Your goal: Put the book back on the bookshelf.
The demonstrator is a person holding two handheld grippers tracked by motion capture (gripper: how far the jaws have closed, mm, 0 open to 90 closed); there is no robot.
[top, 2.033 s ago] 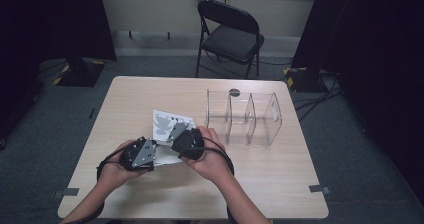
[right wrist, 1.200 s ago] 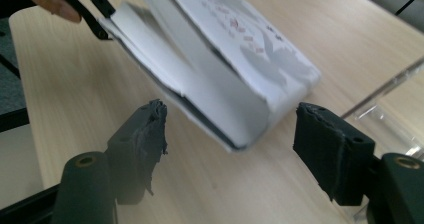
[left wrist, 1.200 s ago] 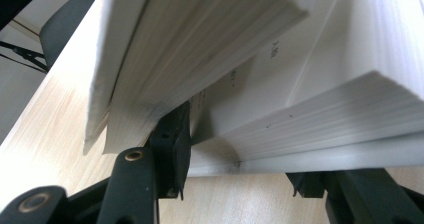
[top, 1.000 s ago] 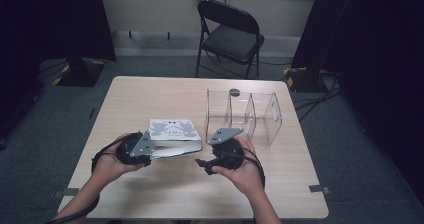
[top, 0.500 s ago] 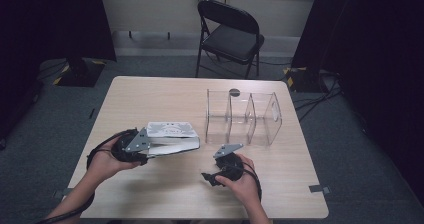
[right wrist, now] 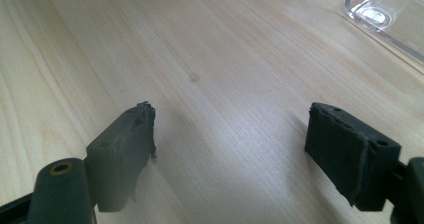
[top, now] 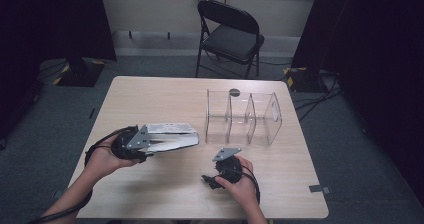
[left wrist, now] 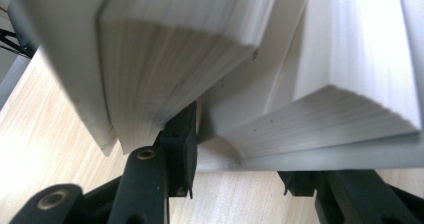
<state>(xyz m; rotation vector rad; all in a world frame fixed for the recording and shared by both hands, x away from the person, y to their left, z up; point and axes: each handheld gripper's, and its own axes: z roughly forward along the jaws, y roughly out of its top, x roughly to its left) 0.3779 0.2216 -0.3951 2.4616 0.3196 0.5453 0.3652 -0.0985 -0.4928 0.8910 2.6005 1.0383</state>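
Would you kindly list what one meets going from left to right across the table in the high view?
Left gripper → book held in it → right gripper → clear divided organizer.

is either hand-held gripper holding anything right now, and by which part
The left hand-held gripper grips the white book at its near end, by the spine. The right hand-held gripper is open and holds nothing.
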